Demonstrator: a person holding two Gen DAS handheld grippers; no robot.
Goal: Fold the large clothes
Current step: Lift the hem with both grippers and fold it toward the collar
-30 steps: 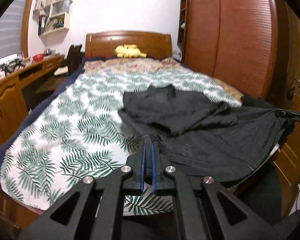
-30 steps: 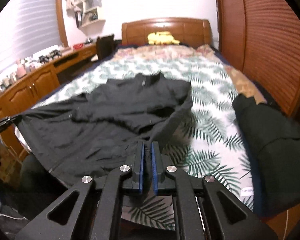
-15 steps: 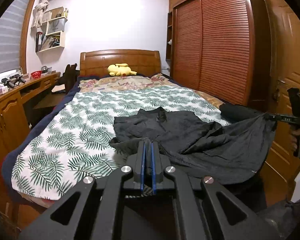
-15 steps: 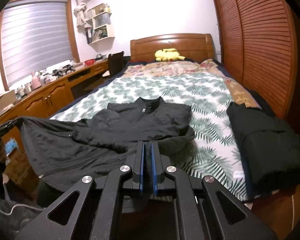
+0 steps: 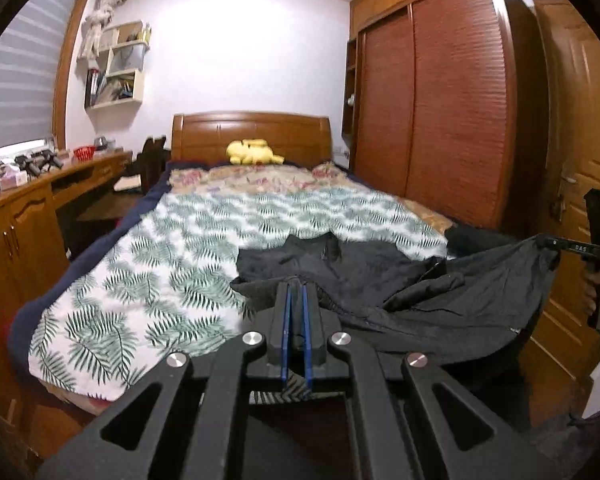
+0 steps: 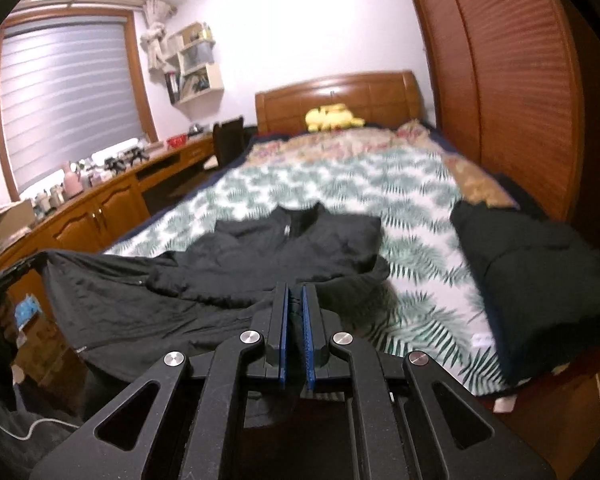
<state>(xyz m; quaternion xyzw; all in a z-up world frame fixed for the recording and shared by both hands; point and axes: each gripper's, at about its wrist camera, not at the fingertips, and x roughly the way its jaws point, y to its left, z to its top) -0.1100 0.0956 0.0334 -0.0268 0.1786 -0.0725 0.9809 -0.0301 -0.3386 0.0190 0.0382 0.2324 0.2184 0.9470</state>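
— Bedroom first: what's on the leaf-print bedspread (image 5: pixel 140 280)?

— One black jacket (image 5: pixel 360 268), collar end lying on the bed, hem lifted off the foot edge and stretched between both grippers.

— Left gripper (image 5: pixel 296 280)?

— Clamped tight on one hem corner.

— Right gripper (image 6: pixel 294 288)?

— Pinching the other corner. Another dark garment (image 6: pixel 540 264) lies beside the wardrobe (image 6: pixel 500 60); a yellow plush toy (image 5: pixel 254 152) sits by the headboard (image 5: pixel 252 128).

Dim warm indoor light, window blind (image 6: pixel 64 100) pale and flat, strong fisheye bending with black vignette corners, motion blur softening the leaf-print bedspread (image 6: pixel 340 184), black jacket (image 5: pixel 380 280) crushed to near detailless, faint specular glints on gripper bolts, wardrobe (image 5: pixel 452 120) evenly lit
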